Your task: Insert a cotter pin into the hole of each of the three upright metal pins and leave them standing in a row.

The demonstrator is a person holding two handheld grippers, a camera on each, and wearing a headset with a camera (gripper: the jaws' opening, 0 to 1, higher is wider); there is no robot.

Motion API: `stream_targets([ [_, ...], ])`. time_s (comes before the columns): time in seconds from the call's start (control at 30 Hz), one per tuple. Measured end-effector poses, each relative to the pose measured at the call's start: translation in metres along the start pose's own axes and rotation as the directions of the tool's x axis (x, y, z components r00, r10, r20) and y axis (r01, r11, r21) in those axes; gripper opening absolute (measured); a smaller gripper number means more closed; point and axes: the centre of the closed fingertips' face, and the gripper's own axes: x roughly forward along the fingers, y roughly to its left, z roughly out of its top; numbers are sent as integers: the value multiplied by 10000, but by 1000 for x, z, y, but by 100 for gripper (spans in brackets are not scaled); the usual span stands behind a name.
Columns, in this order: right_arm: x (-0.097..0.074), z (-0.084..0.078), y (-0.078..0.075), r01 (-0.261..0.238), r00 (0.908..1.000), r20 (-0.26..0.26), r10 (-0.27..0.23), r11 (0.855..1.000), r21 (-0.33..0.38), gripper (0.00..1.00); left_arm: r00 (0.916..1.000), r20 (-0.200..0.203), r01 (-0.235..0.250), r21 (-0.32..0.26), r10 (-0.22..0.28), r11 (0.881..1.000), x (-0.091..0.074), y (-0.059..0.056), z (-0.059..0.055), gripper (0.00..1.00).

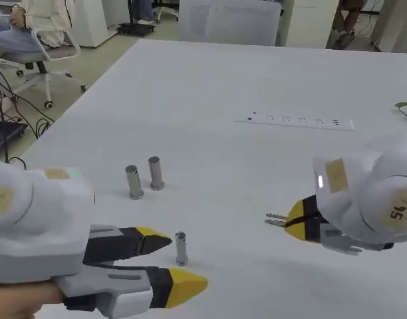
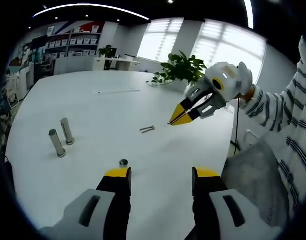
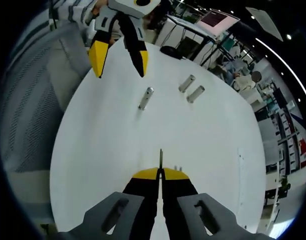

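now a cotter pin (image 3: 161, 156) is pinched in the right gripper (image 3: 161, 172), left gripper (image 2: 161, 172) spread, likely to brace the near metal pin (image 2: 124, 163).

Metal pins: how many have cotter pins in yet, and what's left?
None done: the near metal pin and the back pair stand bare. In hand: right gripper shut on what looks like a cotter pin; left gripper open by the near pin. Left: all three insertions and the row.
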Motion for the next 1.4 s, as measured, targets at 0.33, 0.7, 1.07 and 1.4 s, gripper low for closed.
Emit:
stream_targets([
  [0.33, -1, 7, 16, 203, 9997, 165, -205, 9997, 160, 1, 9993, 347, -118, -144, 123, 9998, 10, -1, 14, 44],
  [0.7, 0, 19, 32, 299, 9990, 344, -300, 9995, 30, 1, 9996, 255, 107, -160, -103, 9998, 25, -9, 16, 37],
  [1.07, 0, 32, 44, 724, 9954, 632, -724, 9974, 24, 1, 9984, 123, 559, -703, -552, 9960, 42, -23, 12, 30],
  [1.4, 1, 41, 56, 1085, 9900, 892, -1094, 9940, 149, 1, 9952, -75, 967, -920, -978, 9911, 51, -34, 10, 25],
])
